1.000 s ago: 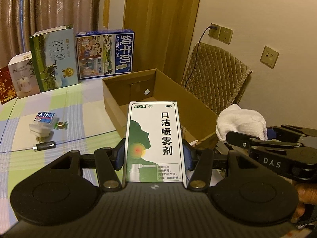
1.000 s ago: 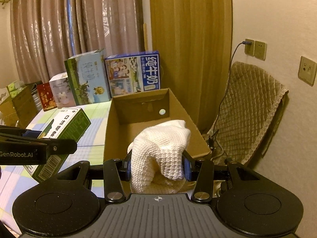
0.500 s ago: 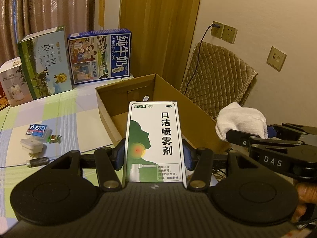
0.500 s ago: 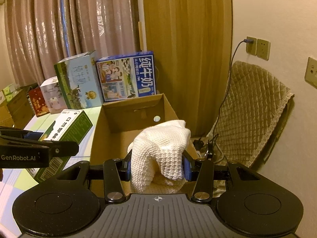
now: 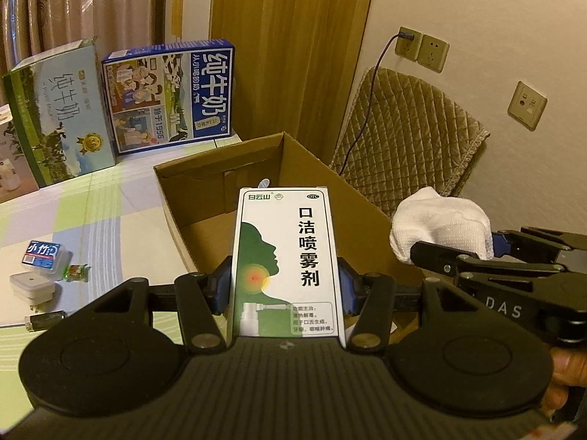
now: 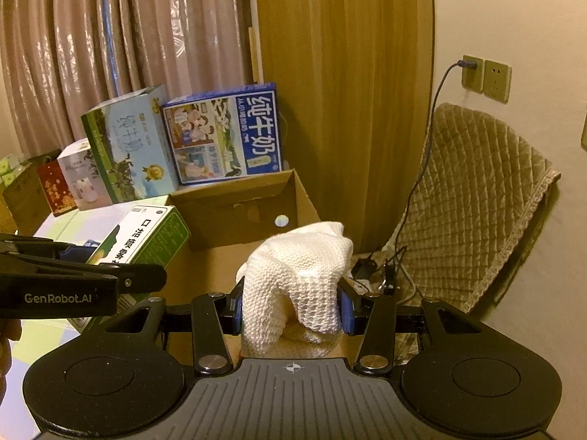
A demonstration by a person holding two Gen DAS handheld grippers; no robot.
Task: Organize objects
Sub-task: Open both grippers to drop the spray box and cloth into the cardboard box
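Two tools, each loaded, are held at the near end of an open cardboard box (image 5: 293, 168) standing on the desk (image 5: 110, 212). The left tool (image 5: 286, 289) is clamped on an upright green-and-white spray carton (image 5: 286, 264), gripped by its long side faces; the right tool (image 6: 291, 308) is clenched on a bunched white knitted cloth (image 6: 297, 278). Both items are in the air — neither touches the box. Judged step: deposit both into the box. To do it well, carry each tool farther forward until its load is fully past the near wall, lower it close to the box floor, and only then part the fingers; the stiff carton may tip or catch on the rim if dropped from height, while the limp cloth should settle where it falls. Place the items side by side, carton left, cloth right, so the tools do not collide. Small items remain on the desk at far left, among them a white adapter (image 5: 33, 286) and a blue-labelled packet (image 5: 42, 255); two milk cartons (image 5: 168, 95) stand beyond the box.
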